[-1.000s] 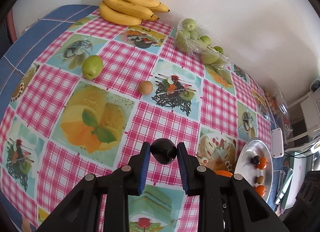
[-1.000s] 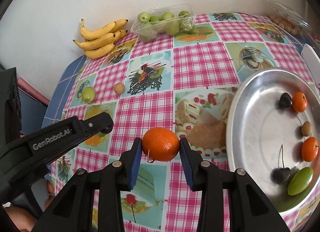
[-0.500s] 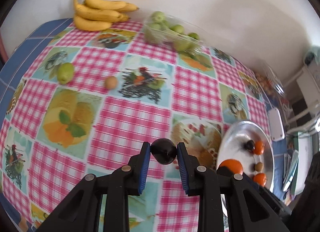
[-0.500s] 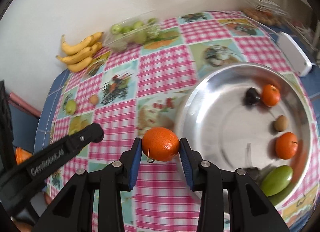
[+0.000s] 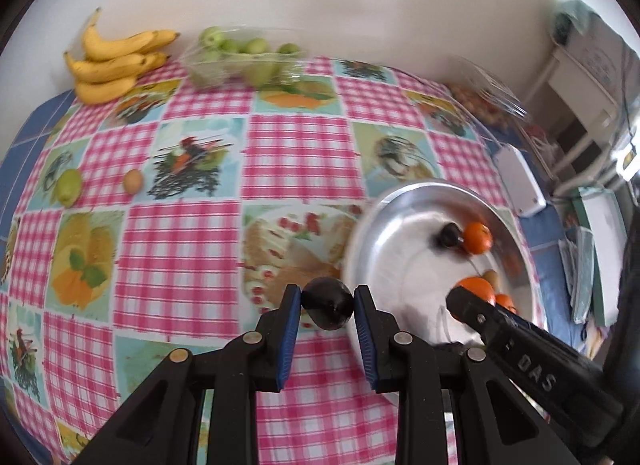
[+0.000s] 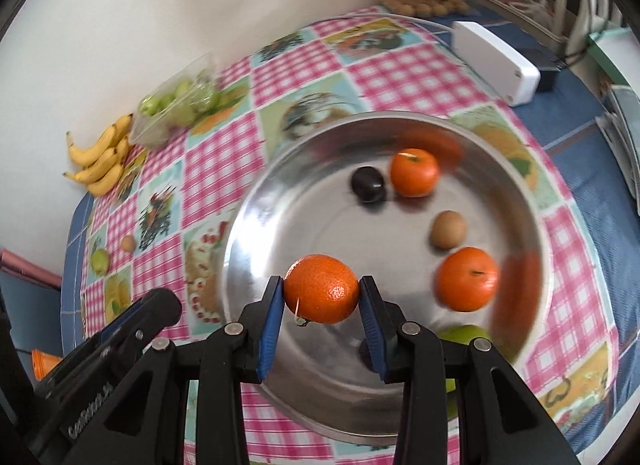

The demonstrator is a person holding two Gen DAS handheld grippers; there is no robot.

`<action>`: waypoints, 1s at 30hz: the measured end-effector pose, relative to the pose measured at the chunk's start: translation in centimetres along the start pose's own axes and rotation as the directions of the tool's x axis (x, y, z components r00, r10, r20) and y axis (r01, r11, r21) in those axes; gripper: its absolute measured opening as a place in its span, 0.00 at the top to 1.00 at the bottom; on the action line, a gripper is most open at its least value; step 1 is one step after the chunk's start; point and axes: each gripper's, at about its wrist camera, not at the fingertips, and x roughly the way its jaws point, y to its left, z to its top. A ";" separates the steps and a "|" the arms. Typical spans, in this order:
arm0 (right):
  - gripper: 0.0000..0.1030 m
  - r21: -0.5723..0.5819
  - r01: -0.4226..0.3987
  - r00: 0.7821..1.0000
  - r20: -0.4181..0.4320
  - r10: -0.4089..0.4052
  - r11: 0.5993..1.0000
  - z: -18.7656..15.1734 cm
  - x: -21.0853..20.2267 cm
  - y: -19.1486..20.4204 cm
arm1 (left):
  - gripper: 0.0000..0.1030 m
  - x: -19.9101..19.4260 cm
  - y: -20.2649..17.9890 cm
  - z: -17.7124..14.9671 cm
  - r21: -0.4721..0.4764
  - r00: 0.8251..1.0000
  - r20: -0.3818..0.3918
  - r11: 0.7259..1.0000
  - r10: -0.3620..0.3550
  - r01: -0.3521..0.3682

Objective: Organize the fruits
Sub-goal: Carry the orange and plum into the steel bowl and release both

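Note:
My left gripper (image 5: pixel 327 304) is shut on a dark plum (image 5: pixel 328 303), held just left of the metal bowl's rim (image 5: pixel 360 225). My right gripper (image 6: pixel 321 289) is shut on an orange tangerine (image 6: pixel 321 289), held above the inside of the metal bowl (image 6: pixel 280 185). The bowl holds two tangerines (image 6: pixel 414 172), (image 6: pixel 466 284), a dark plum (image 6: pixel 368 184), a small brown fruit (image 6: pixel 448 229) and a green fruit (image 6: pixel 466 335). A green fruit (image 5: pixel 69 187) and a small brown fruit (image 5: pixel 133 181) lie on the cloth at the left.
Bananas (image 5: pixel 116 65) and a clear pack of green fruits (image 5: pixel 244 55) sit by the back wall. A white box (image 6: pixel 494 61) and a clear pack of small brown fruits (image 6: pixel 424 5) lie beyond the bowl. The checked tablecloth (image 5: pixel 180 245) covers the table.
Both grippers have moved right towards the bowl with their fruits. The right gripper with the tangerine is now over the bowl; the left with the plum has reached its rim.

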 end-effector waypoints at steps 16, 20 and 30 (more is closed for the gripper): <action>0.61 0.049 0.022 1.000 0.008 -0.022 0.999 0.1 -1.1 -2.6 | 0.72 0.3 -3.3 -0.9 0.090 1.000 -0.010 0.996 -0.012 0.013; 0.61 0.048 0.020 1.000 0.005 -0.020 0.999 0.0 -1.1 -2.4 | 0.72 0.4 -3.4 -1.0 0.096 1.000 -0.010 0.995 -0.013 0.014; 0.61 0.026 0.001 1.000 -0.010 -0.001 1.000 -0.2 0.0 -1.7 | 0.72 1.4 -3.4 -1.2 0.095 0.999 -0.031 0.995 -0.014 0.017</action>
